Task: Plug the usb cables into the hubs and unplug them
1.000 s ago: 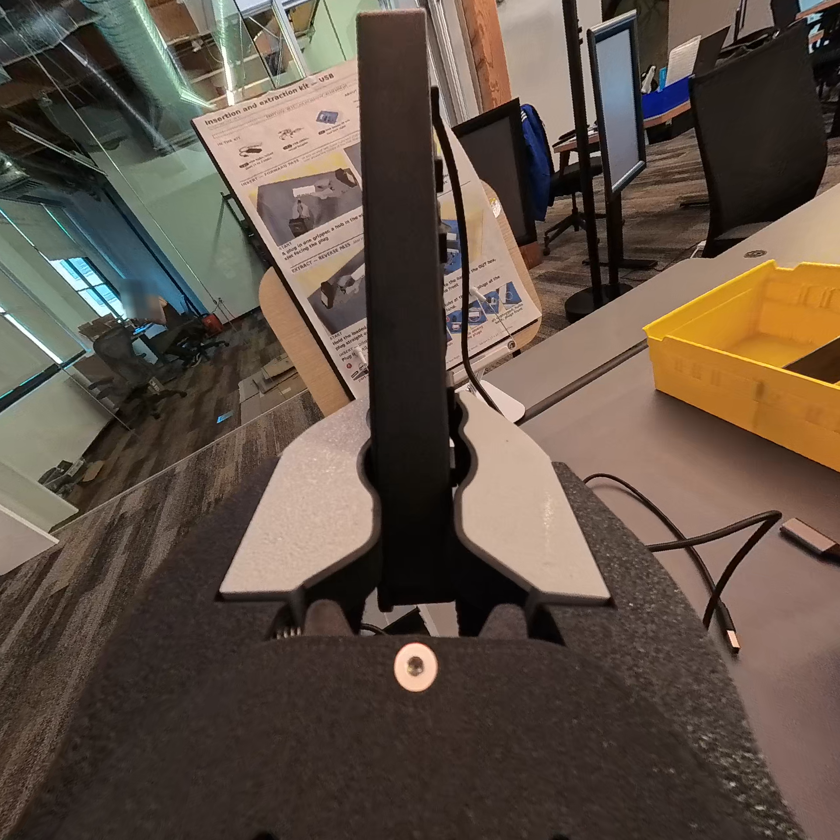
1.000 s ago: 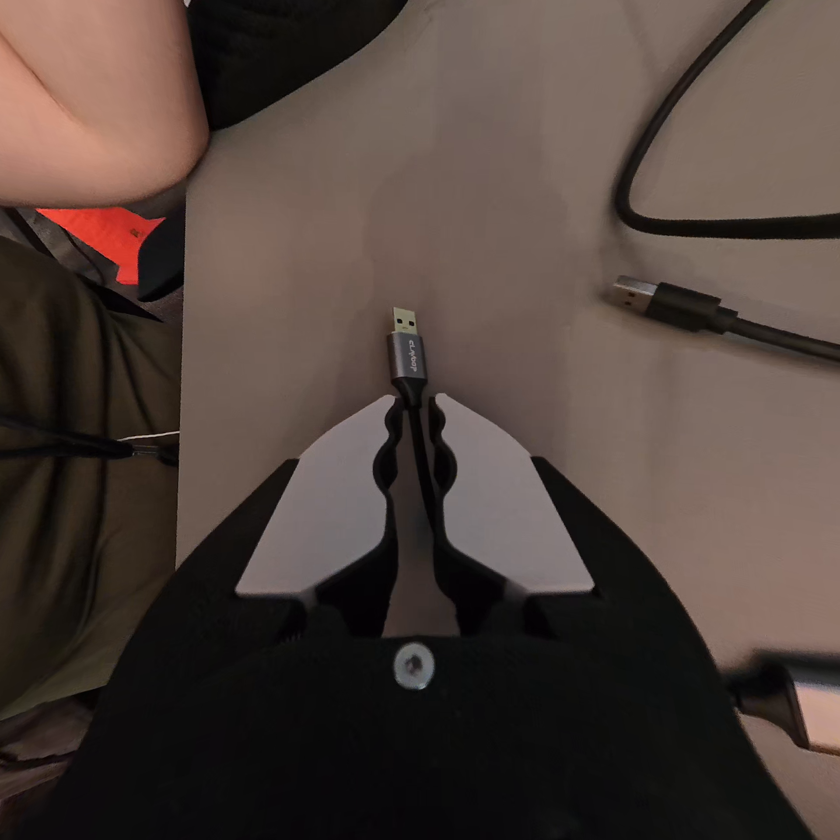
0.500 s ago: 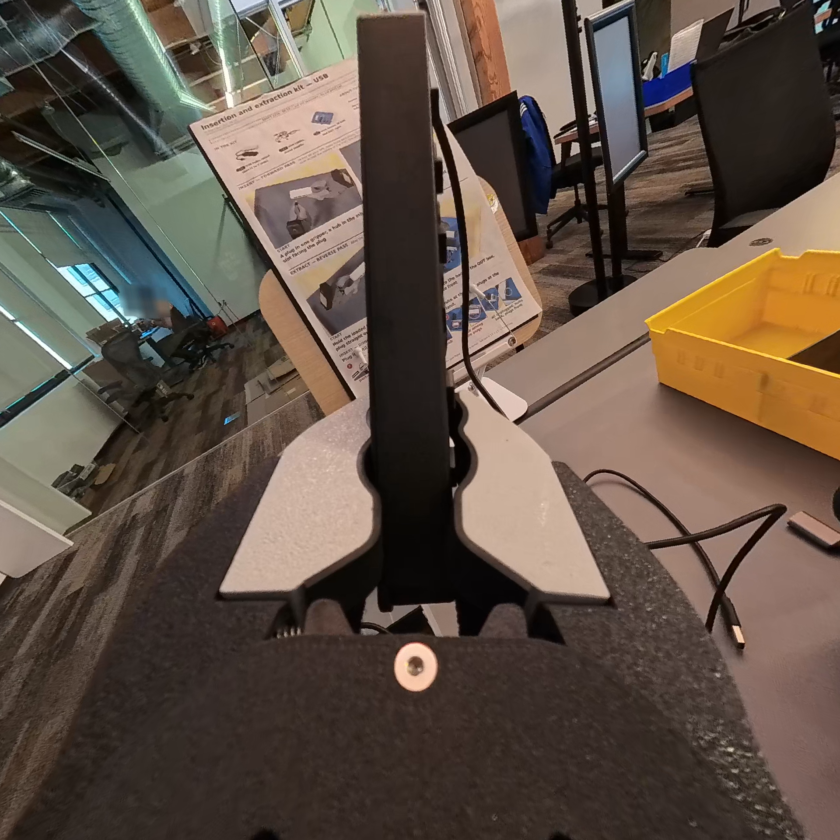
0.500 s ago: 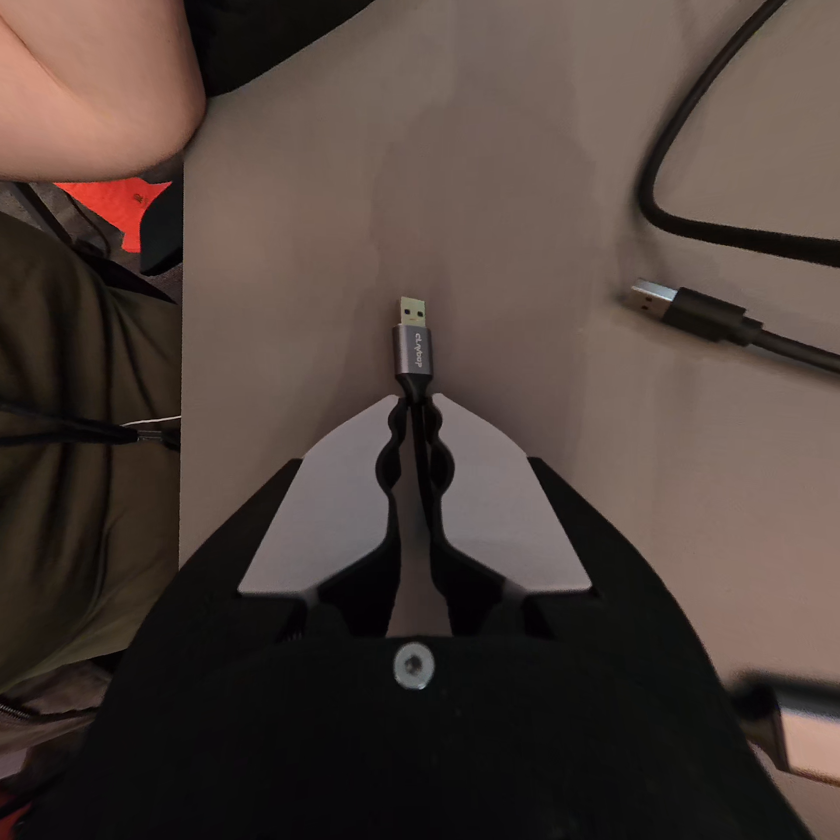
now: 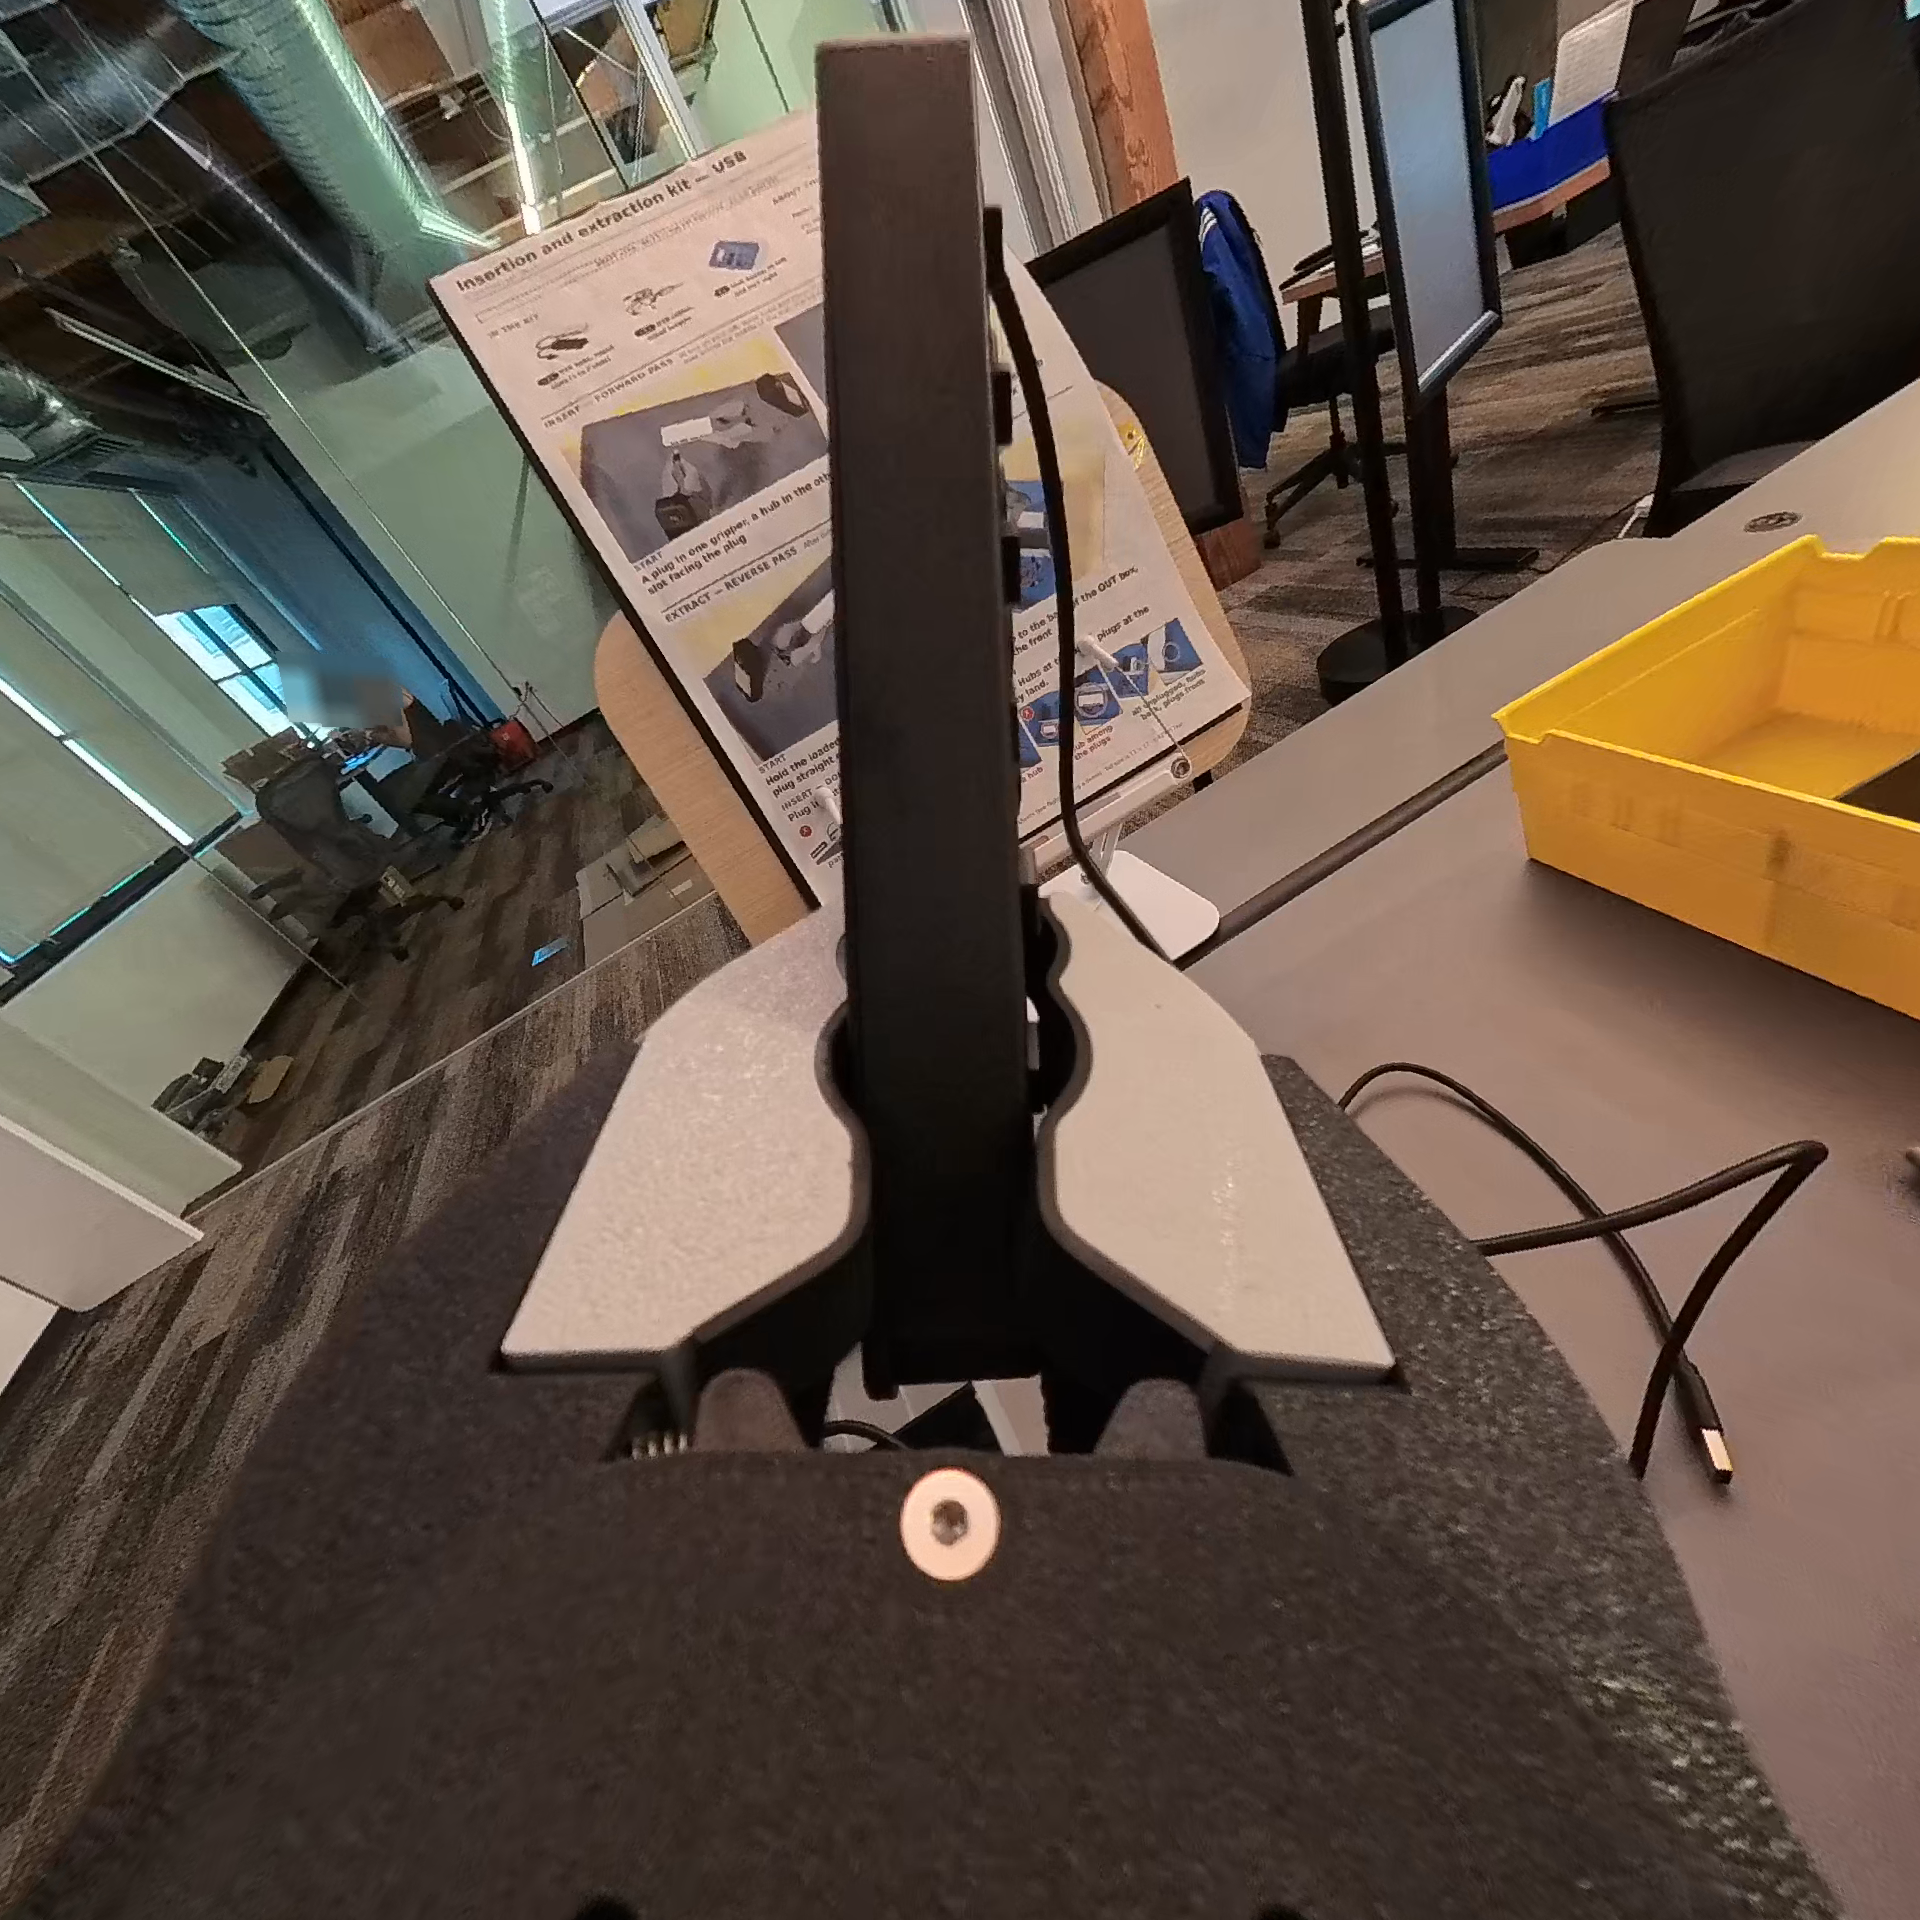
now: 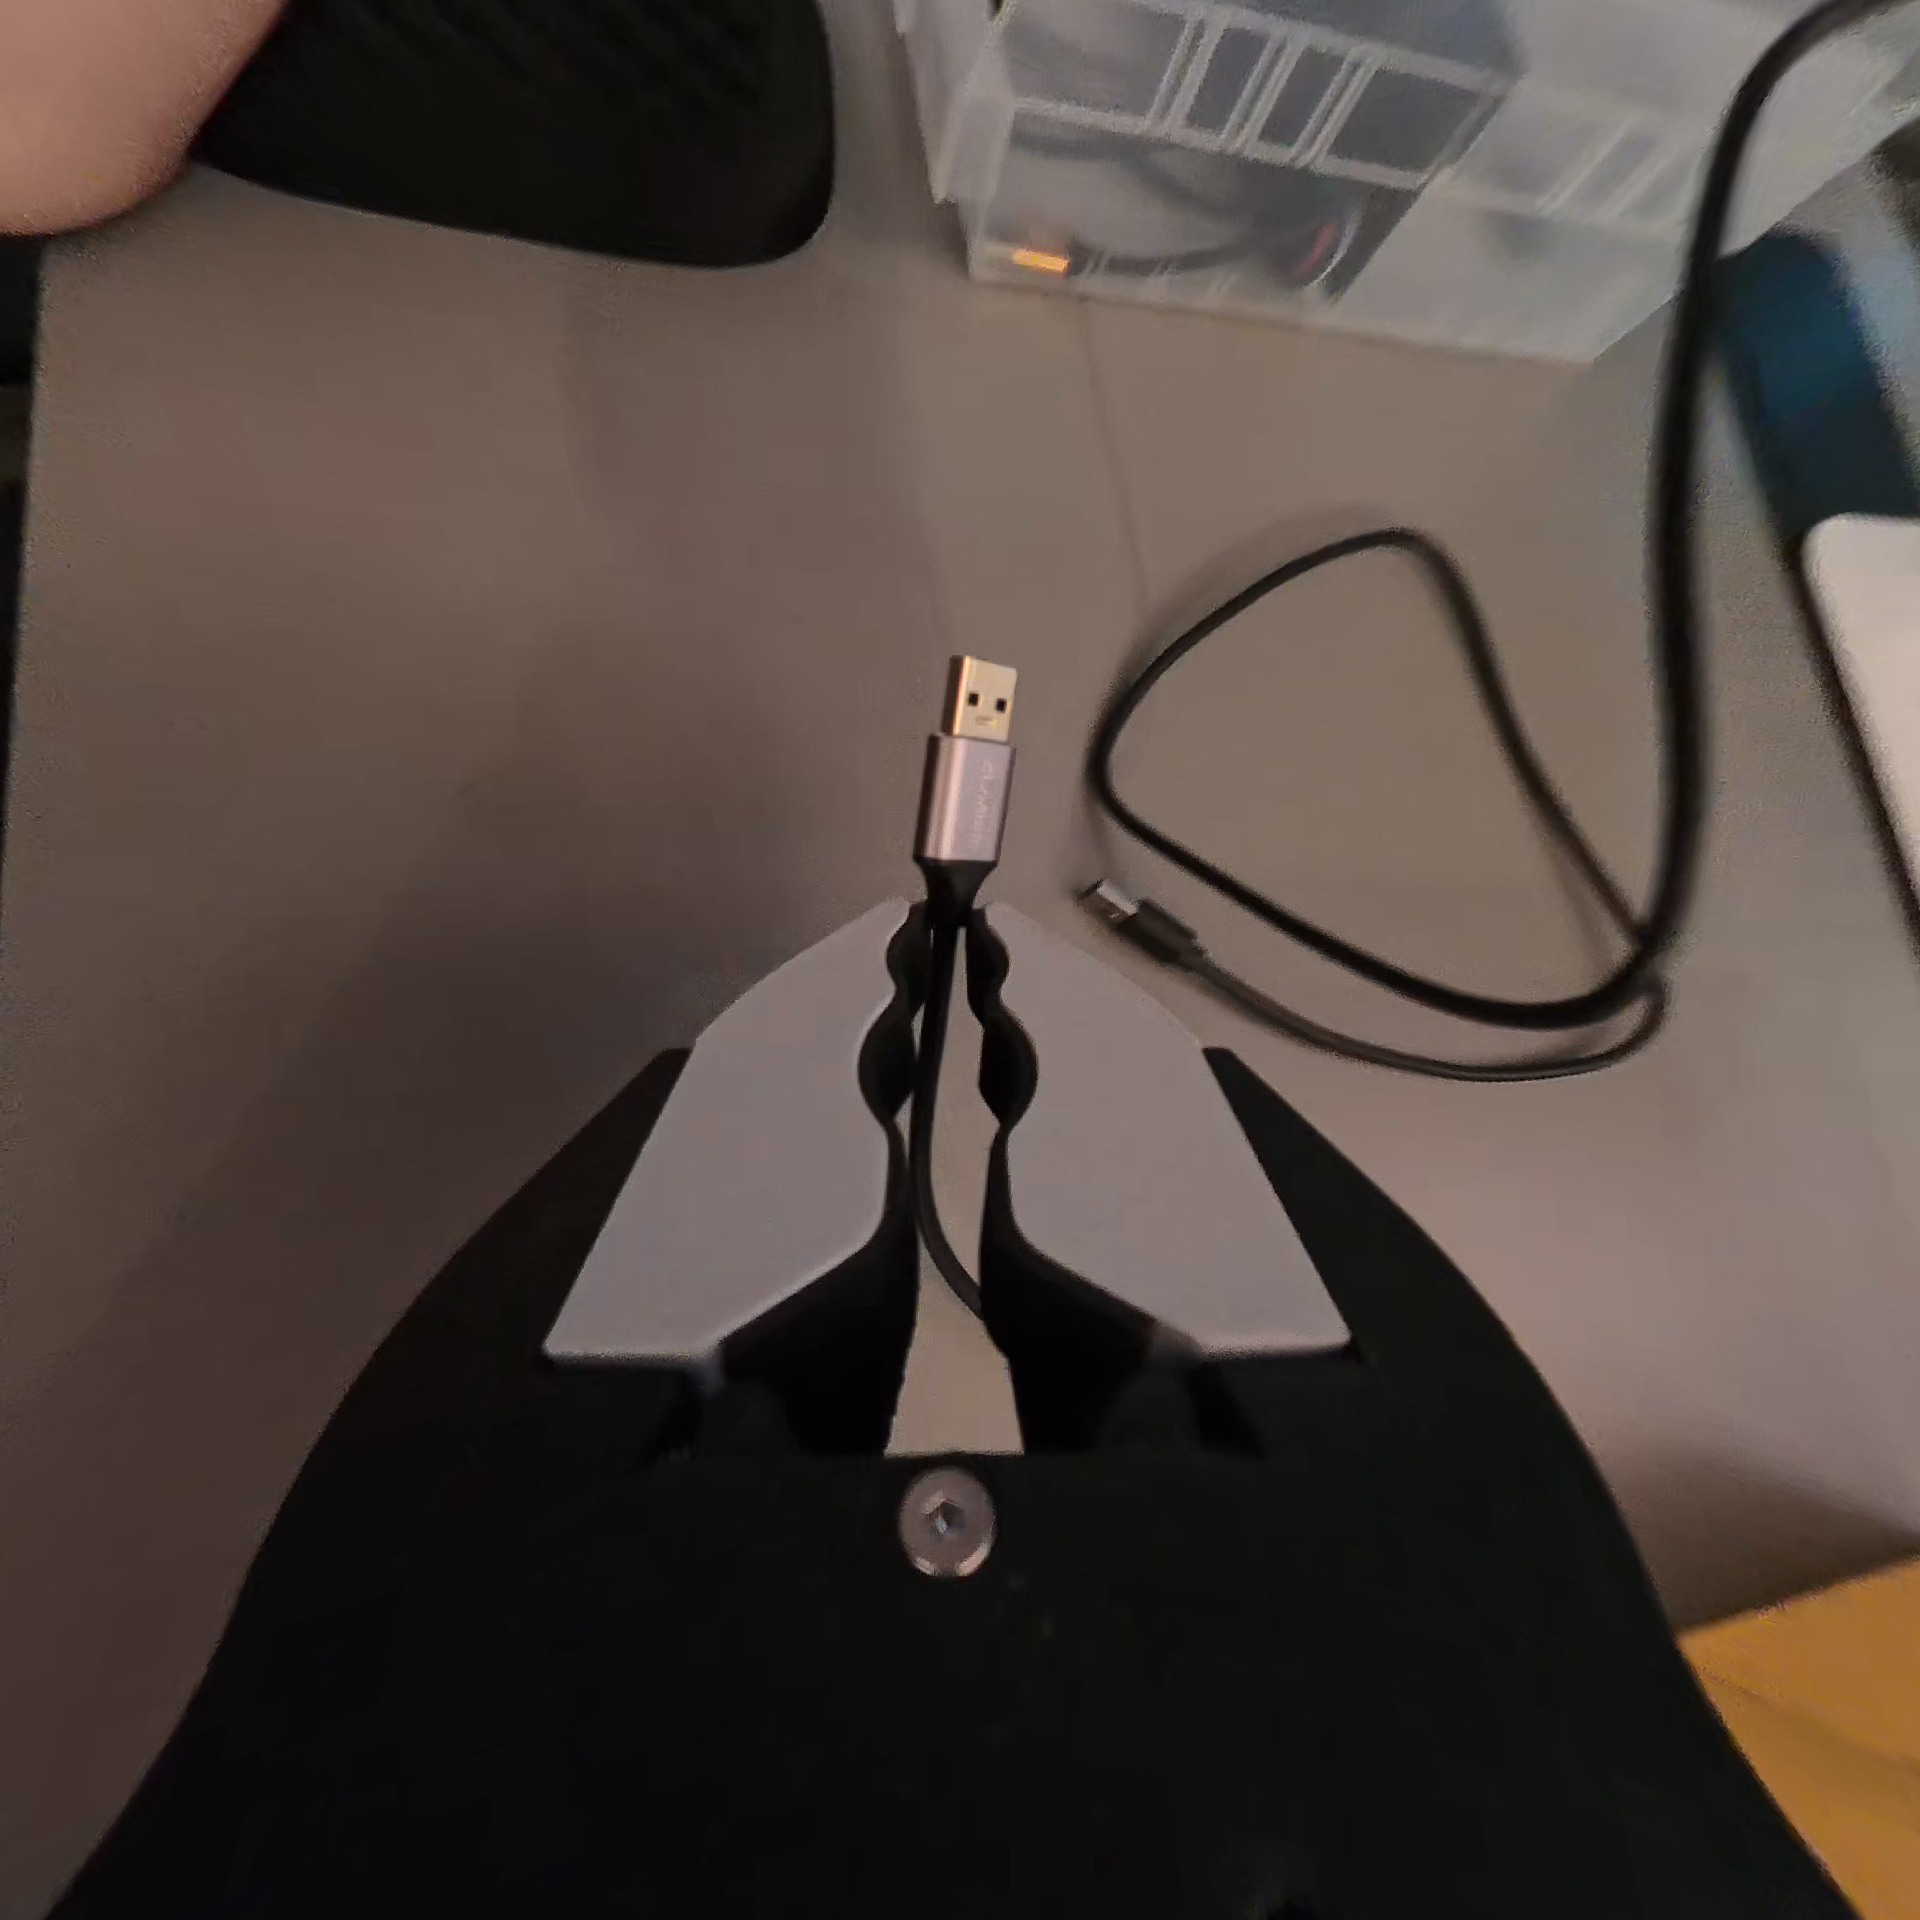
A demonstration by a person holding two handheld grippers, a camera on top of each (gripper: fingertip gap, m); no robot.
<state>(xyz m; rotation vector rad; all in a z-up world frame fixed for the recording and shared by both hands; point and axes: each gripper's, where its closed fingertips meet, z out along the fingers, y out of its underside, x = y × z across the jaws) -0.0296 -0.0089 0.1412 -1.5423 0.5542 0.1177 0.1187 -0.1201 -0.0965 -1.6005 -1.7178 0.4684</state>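
Lifted off the desk, right gripper [image 6: 948, 909] fingers clamp a USB cable [image 6: 968, 790]; left gripper [image 5: 940, 1013] fingers clamp a black hub [image 5: 914, 644].

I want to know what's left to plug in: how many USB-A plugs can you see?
2, possibly more hidden: a grey-shelled plug held in the right gripper, and a black cable's plug lying loose on the table.

Open-plan office: grey desks [image 5: 1455, 997], monitors on stands [image 5: 1429, 187] and black task chairs [image 5: 1766, 260] upper right, carpet-tile floor [image 5: 260, 1226] lower left, glass partitions [image 5: 208, 582] at left.
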